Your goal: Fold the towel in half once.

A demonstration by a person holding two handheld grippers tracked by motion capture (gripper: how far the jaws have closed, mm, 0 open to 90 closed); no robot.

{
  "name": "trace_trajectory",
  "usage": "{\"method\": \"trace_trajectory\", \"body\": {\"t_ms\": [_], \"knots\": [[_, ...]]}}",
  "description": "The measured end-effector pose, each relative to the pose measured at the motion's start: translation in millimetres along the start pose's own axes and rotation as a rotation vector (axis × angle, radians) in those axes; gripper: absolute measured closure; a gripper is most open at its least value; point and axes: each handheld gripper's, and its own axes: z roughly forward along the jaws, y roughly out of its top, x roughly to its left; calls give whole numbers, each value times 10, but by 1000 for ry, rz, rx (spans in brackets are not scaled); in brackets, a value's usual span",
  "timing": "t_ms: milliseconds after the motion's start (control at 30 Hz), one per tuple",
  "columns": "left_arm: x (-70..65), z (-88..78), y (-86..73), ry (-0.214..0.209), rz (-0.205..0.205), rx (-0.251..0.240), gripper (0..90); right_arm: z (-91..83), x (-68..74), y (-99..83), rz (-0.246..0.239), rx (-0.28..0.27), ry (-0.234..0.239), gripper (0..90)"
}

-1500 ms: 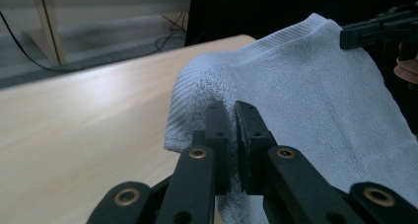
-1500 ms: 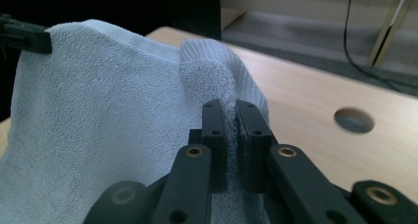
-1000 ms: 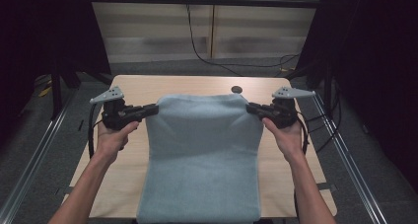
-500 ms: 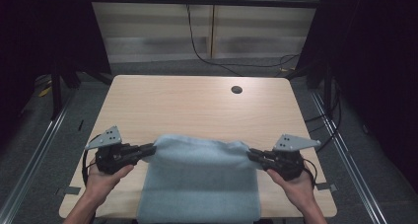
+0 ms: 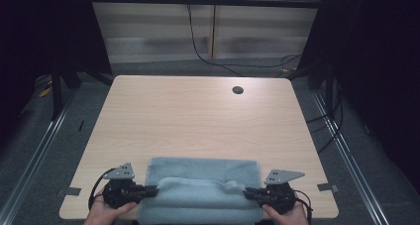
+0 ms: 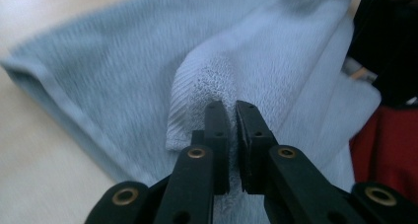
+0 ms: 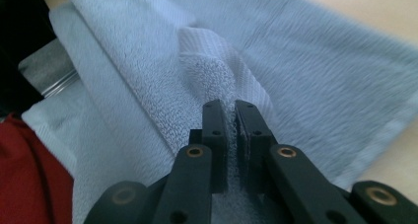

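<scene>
Left gripper [image 5: 154, 189] clamps the towel [image 5: 203, 173] at one corner; right gripper [image 5: 246, 191] clamps the opposite corner. Towel lies folded at the table's [image 5: 198, 116] near edge.

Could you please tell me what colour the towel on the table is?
The towel is a plain pale blue-grey; the high view shows it best.

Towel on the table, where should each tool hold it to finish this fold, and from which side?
By the two corners of the top edge of the towel. The left tool comes in from its left end, the right tool from its right, both level with the table, as the folded layer lies flat.
</scene>
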Motion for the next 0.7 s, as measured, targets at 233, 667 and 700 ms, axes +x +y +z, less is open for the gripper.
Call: {"method": "trace_trajectory", "body": {"t_ms": [233,667,700], "knots": [[46,156,-18,26,29,39,851,173,-8,-35,-22,69,-25,846],[795,481,615,182,-32,-17,854,603,-696,572,1,58,-157,848],[842,505,669,191,-38,-11,855,638,-761,632,11,62,-165,848]]}}
